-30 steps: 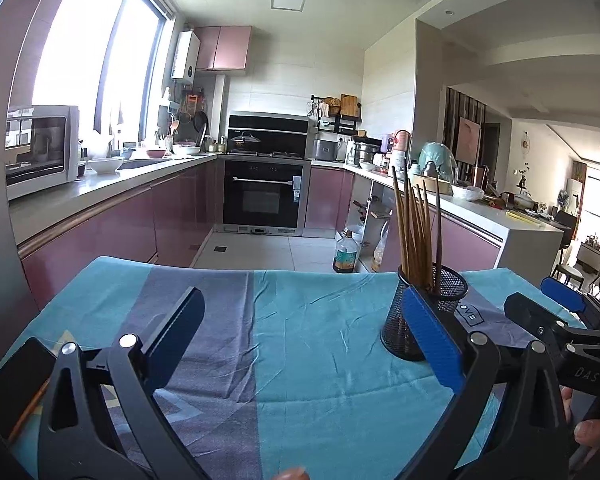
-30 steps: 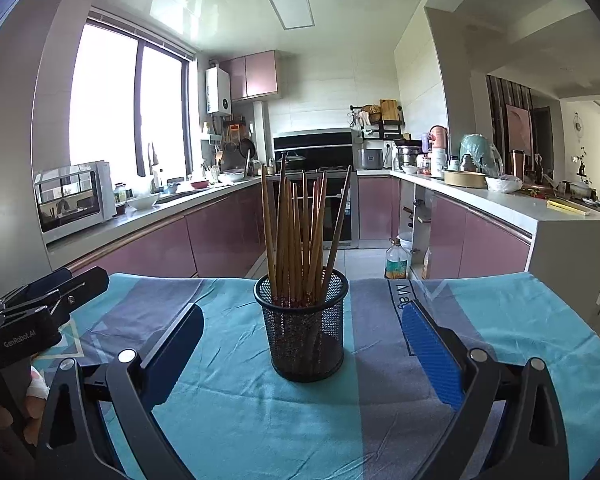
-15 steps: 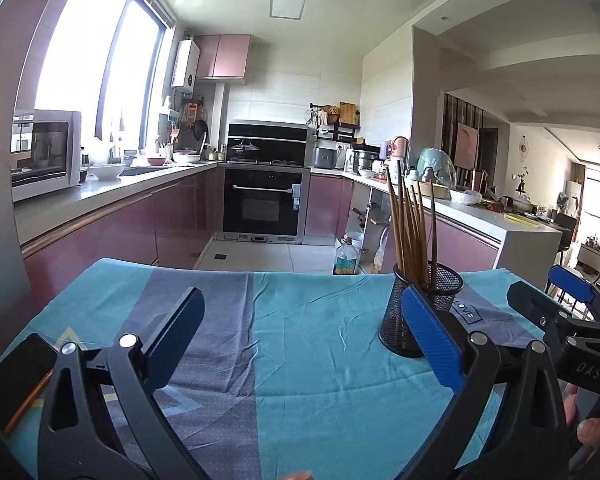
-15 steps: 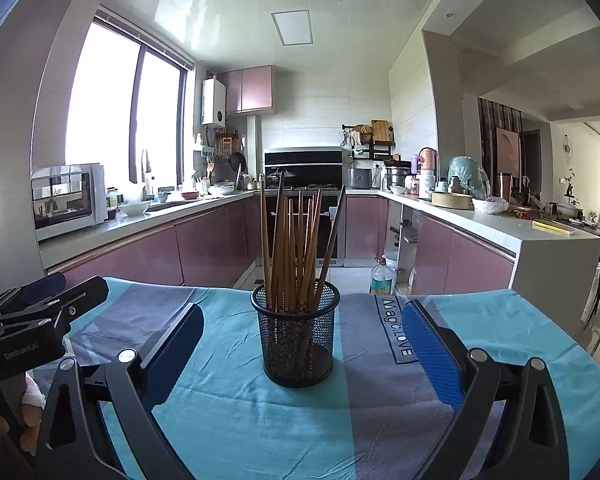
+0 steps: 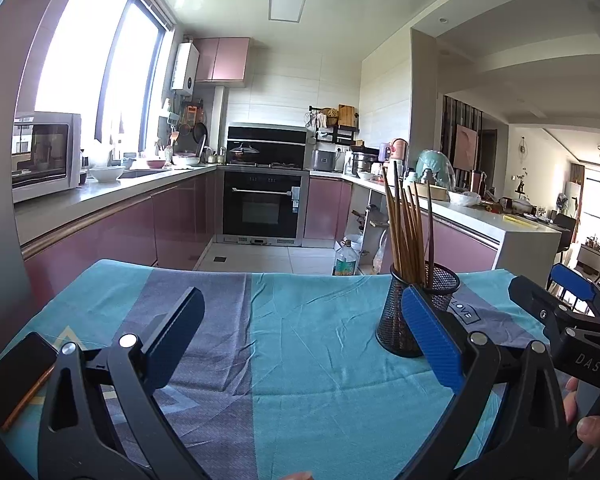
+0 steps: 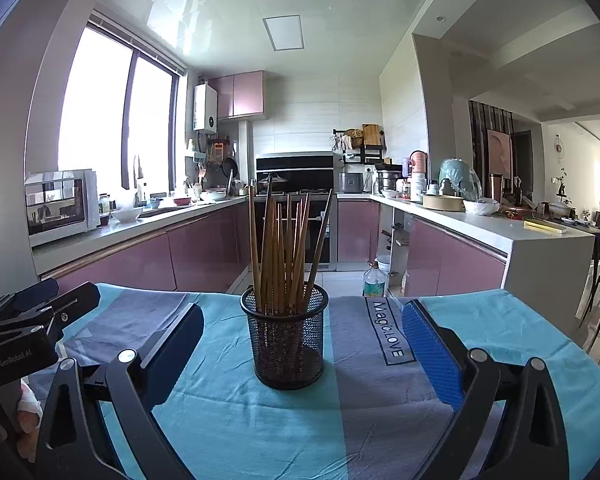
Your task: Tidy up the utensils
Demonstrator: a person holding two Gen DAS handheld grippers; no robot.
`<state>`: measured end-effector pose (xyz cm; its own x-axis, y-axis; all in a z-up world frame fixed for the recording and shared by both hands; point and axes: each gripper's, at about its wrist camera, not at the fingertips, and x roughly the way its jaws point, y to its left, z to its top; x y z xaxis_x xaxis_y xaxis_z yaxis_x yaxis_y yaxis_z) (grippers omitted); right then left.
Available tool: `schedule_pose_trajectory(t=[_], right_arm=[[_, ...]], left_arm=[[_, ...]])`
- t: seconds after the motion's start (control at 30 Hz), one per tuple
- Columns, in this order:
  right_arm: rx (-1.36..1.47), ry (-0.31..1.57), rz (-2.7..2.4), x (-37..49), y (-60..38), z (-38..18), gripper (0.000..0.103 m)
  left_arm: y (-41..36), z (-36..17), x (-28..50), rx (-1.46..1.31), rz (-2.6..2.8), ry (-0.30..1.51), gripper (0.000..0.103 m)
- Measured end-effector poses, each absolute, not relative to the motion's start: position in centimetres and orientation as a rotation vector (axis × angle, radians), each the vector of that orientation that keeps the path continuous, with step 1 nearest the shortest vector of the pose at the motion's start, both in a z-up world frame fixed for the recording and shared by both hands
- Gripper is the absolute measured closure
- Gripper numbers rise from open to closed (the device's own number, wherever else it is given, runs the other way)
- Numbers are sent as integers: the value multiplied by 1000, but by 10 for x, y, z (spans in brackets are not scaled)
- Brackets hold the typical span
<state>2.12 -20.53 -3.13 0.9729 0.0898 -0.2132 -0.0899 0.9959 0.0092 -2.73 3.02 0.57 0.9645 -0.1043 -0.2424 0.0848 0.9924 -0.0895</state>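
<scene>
We hold our right gripper (image 6: 300,344) and left gripper (image 5: 300,332) spread wide, empty. The chopsticks (image 6: 286,252) stand in the mesh holder (image 6: 287,340) mid-table. A careless nudge could topple that light holder. The teal tablecloth (image 6: 480,320) looks wrinkled; the kitchen lies beyond.

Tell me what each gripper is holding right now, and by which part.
Nothing is held. The left gripper and the right gripper are both open and empty above the cloth; the chopsticks stand untouched in the mesh cup.
</scene>
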Motion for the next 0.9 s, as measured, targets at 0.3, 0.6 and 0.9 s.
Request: schedule_pose_trajectory(t=[0.3,0.6,0.9], right_arm=[[1,213,86,22,-205,-32,7],[-8,216,87,23,-204,-33,7],[-5,215,85,23,-205,-33,7]], left_arm=[[29,5,-29,-77,-97,249,6],[29,5,-28,-77,-97,250,6],[29,5,-28,-78,-97,250,6]])
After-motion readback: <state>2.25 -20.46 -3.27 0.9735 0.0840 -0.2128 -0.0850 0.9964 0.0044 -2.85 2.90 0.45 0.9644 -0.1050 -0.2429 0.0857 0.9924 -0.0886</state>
